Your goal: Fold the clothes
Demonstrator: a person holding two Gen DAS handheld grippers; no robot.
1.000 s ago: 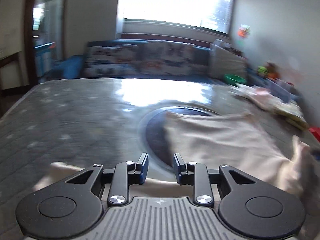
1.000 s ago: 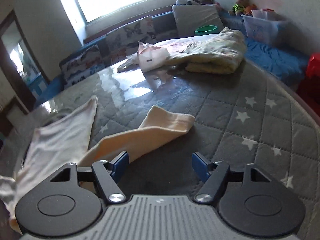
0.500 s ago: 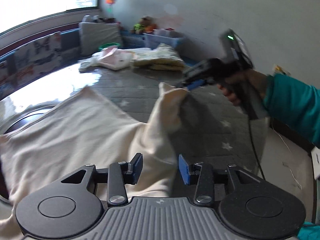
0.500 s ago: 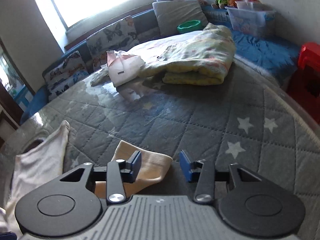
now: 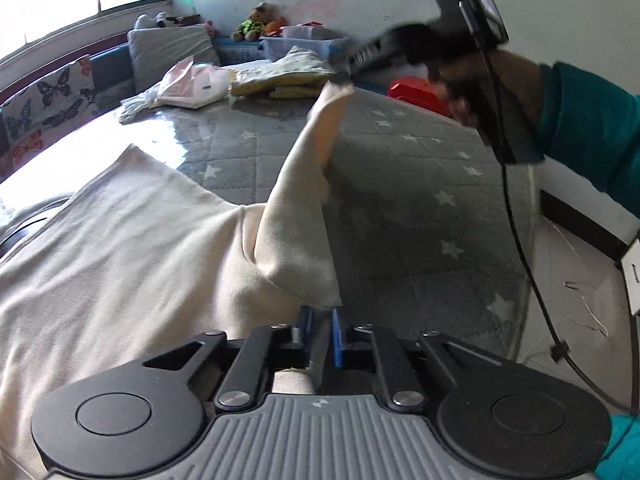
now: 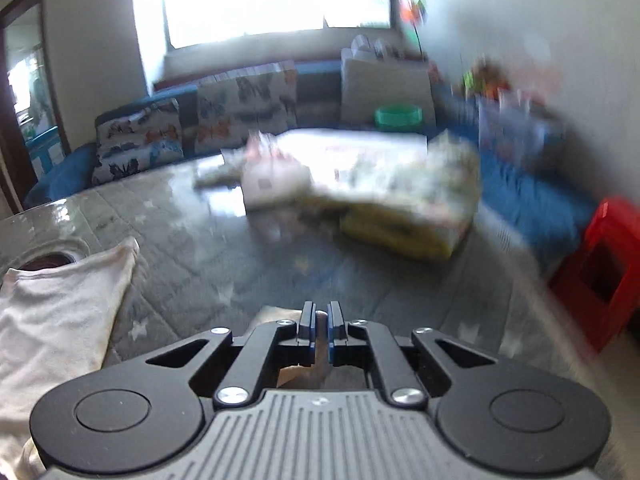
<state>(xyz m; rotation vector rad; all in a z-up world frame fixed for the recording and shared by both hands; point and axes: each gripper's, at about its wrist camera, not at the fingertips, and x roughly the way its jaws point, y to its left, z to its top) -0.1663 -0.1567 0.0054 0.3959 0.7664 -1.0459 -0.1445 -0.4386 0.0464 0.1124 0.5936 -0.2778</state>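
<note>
A cream shirt [image 5: 120,240] lies spread on the grey star-quilted bed [image 5: 400,184]. My left gripper [image 5: 320,334] is shut on the shirt's shoulder near the sleeve base. My right gripper [image 5: 346,74] is shut on the sleeve cuff and holds the sleeve [image 5: 304,184] lifted and stretched above the bed. In the right wrist view the right gripper [image 6: 319,330] is shut on a bit of cream cloth, and the shirt body [image 6: 60,312] lies at lower left.
A folded yellow blanket [image 6: 404,204] and a pink-white bag [image 6: 272,178] lie at the bed's far side. A red stool [image 6: 604,272] stands to the right. A butterfly-print sofa [image 6: 192,132] and a toy bin line the back wall.
Both grippers have closed on the shirt: the left on the shoulder, the right on the cuff. The right gripper has lifted the sleeve up off the bed.
</note>
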